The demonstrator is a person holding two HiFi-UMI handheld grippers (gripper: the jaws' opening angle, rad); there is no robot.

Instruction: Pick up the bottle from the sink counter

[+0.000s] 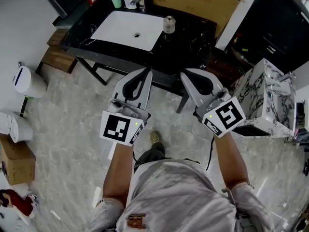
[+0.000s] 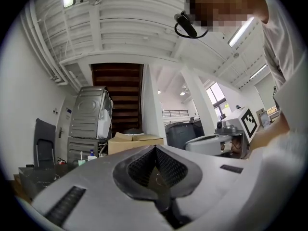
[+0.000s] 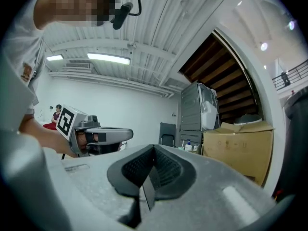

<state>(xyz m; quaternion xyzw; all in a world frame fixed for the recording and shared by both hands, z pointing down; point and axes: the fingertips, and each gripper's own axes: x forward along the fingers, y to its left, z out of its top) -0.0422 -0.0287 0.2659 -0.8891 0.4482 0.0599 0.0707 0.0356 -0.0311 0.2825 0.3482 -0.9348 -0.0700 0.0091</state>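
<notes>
- While held short of the sink counter (image 1: pixel 193 38), the left gripper (image 1: pixel 146 72) and right gripper (image 1: pixel 186 74) each have jaws pressed together, empty.
- What seems to be the bottle (image 1: pixel 168 24) stands on it, just right of the basin (image 1: pixel 126 30).

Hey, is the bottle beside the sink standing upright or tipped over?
Upright. The bottle stands on its base on the dark counter, right of the sink, cap pointing up.
</notes>
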